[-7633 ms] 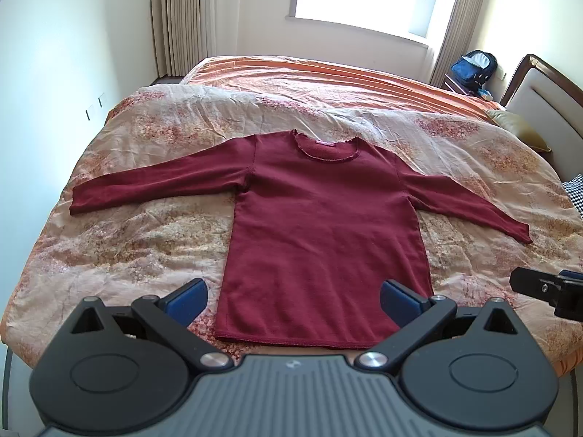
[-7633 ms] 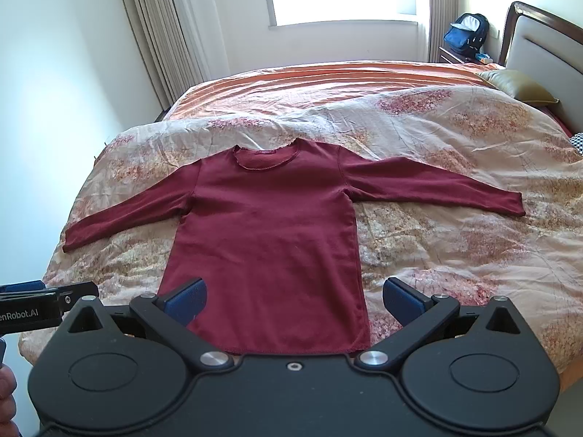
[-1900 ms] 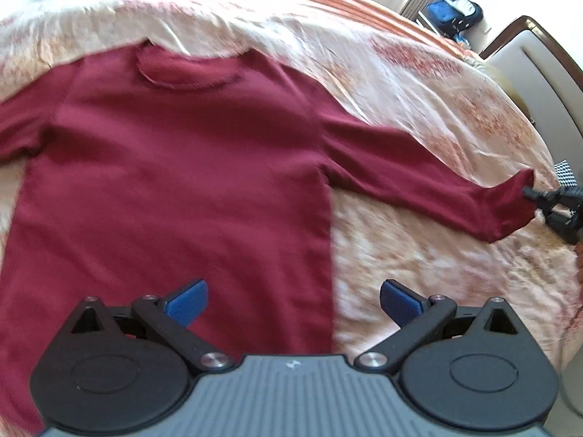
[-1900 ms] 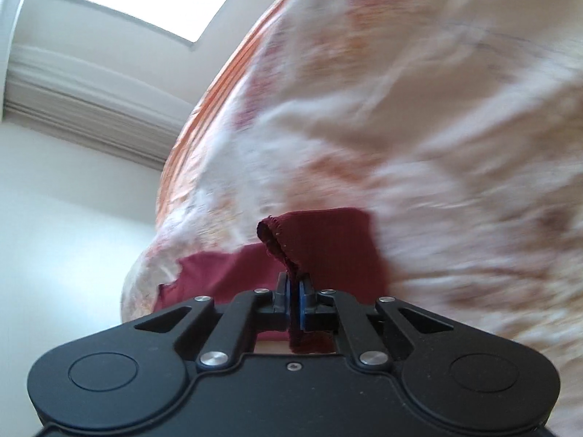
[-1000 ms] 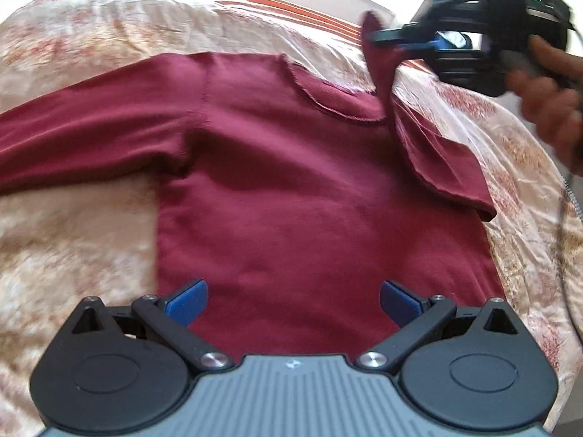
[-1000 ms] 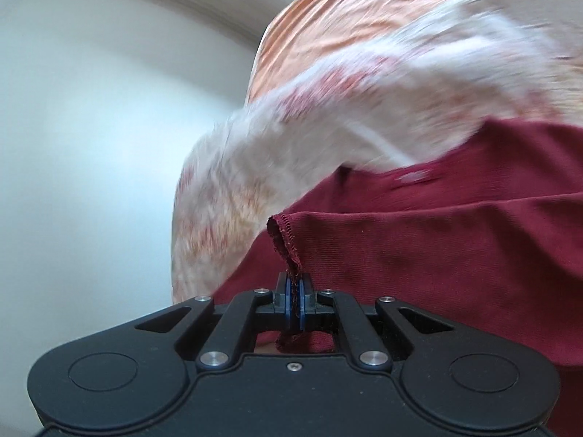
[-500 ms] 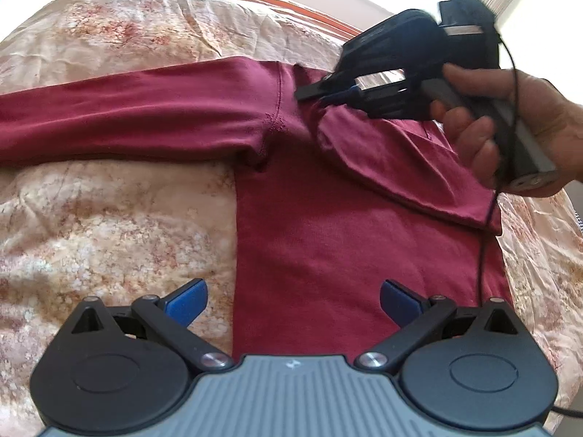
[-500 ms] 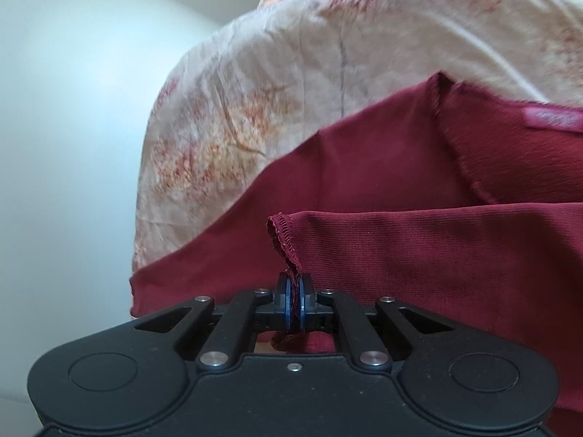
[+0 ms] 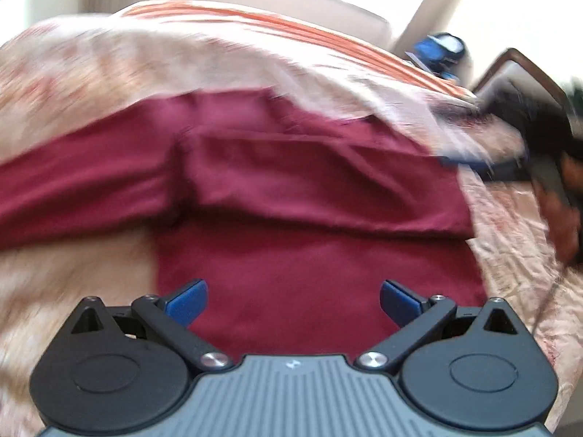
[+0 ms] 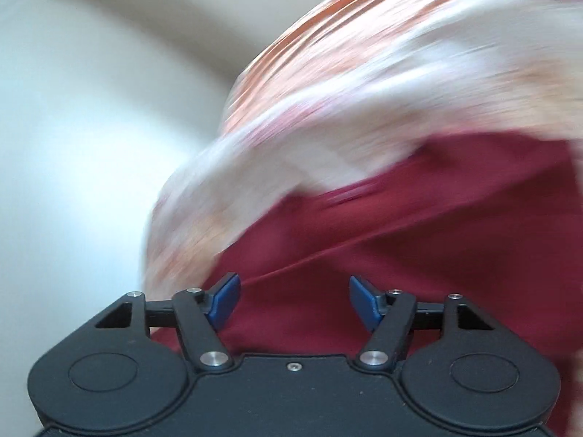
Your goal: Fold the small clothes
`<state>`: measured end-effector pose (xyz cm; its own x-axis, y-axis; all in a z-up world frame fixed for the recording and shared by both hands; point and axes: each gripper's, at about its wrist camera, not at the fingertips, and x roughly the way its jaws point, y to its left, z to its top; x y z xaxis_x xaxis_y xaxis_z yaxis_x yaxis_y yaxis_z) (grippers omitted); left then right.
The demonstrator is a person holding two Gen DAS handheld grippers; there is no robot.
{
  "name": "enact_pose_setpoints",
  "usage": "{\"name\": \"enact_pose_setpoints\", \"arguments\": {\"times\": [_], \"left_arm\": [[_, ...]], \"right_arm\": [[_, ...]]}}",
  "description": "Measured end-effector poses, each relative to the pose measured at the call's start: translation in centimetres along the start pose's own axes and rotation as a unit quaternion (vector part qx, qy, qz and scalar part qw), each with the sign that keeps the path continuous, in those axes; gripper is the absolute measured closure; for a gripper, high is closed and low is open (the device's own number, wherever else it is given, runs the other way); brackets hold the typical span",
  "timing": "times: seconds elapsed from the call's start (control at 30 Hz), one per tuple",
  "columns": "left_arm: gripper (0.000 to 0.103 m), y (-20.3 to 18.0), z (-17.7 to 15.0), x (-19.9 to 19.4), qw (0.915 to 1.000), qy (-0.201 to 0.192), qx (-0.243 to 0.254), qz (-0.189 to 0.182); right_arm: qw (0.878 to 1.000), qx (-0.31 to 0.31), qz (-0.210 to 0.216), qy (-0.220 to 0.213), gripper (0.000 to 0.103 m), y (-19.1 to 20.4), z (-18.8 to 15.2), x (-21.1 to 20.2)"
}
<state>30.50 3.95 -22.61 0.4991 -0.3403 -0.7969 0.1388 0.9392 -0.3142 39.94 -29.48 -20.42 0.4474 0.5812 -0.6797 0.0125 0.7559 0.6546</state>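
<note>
A dark red long-sleeved top (image 9: 309,255) lies flat on the bed. Its right sleeve (image 9: 320,185) is folded across the chest and lies there loose. Its left sleeve (image 9: 73,189) still stretches out to the left. My left gripper (image 9: 293,300) is open and empty, hovering over the lower body of the top. My right gripper (image 10: 293,298) is open and empty above the red fabric (image 10: 419,255); in the left wrist view it shows blurred at the right edge (image 9: 484,160), off the top. Both views are motion-blurred.
The top lies on a floral beige bedspread (image 9: 73,73) with an orange striped cover (image 9: 291,25) behind it. A blue bag (image 9: 441,49) and the wooden headboard (image 9: 524,62) are at the far right. A pale wall (image 10: 91,109) is beyond the bed's left side.
My right gripper has let go of the right sleeve's cuff, opened, and pulled away to the right. The sleeve now lies folded across the chest. The left gripper view has swung.
</note>
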Motion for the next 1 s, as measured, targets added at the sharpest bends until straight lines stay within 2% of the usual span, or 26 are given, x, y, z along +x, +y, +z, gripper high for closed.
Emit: {"name": "enact_pose_setpoints", "arguments": {"times": [0.07, 0.17, 0.27, 0.37, 0.4, 0.5, 0.57, 0.6, 0.67, 0.77, 0.87, 0.9, 1.0], "left_arm": [[0.0, -2.5, 2.4, 1.6, 0.9992, -0.006, 0.033, -0.022], [0.0, -6.7, 5.6, 4.2, 0.9956, -0.011, 0.074, -0.057], [0.0, -11.2, 9.9, 7.8, 0.9875, -0.013, 0.121, -0.1], [0.0, -15.1, 14.0, 11.4, 0.9781, -0.004, 0.142, -0.153], [0.0, -16.5, 14.8, 12.2, 0.9764, 0.0, 0.147, -0.159], [0.0, -19.8, 17.6, 16.0, 0.9763, 0.021, 0.161, -0.143], [0.0, -22.1, 18.5, 18.6, 0.9712, 0.041, 0.194, -0.132], [0.0, -22.6, 18.4, 19.3, 0.968, 0.052, 0.209, -0.129], [0.001, -24.4, 18.5, 21.5, 0.9561, 0.081, 0.252, -0.125], [0.004, -26.2, 18.0, 23.3, 0.9306, 0.108, 0.32, -0.141], [0.009, -27.0, 17.8, 24.3, 0.9114, 0.145, 0.348, -0.166], [0.011, -27.1, 17.8, 24.5, 0.9083, 0.155, 0.35, -0.168], [0.025, -27.0, 17.9, 25.3, 0.9089, 0.168, 0.35, -0.153]], "right_arm": [[0.998, 0.038, -0.046, -0.035, 0.032, -5.3, -0.6, -4.5], [0.992, 0.085, -0.075, -0.052, 0.032, -11.3, -2.4, -7.9], [0.989, 0.119, -0.055, -0.074, 0.032, -15.4, -3.9, -9.0], [0.987, 0.132, -0.02, -0.09, 0.032, -17.6, -5.0, -8.5], [0.987, 0.132, -0.011, -0.091, 0.032, -18.0, -5.1, -8.1], [0.988, 0.123, 0.012, -0.096, 0.032, -18.5, -5.3, -6.6], [0.988, 0.115, 0.023, -0.098, 0.036, -18.9, -5.3, -5.6], [0.989, 0.112, 0.028, -0.095, 0.037, -18.9, -5.2, -5.2], [0.99, 0.102, 0.04, -0.089, 0.041, -19.0, -5.1, -4.4], [0.992, 0.087, 0.05, -0.082, 0.045, -19.2, -4.9, -3.8], [0.992, 0.079, 0.057, -0.077, 0.055, -19.5, -4.8, -3.7], [0.992, 0.08, 0.059, -0.076, 0.056, -19.6, -4.7, -3.8], [0.992, 0.078, 0.065, -0.076, 0.06, -19.8, -4.9, -4.2]]}}
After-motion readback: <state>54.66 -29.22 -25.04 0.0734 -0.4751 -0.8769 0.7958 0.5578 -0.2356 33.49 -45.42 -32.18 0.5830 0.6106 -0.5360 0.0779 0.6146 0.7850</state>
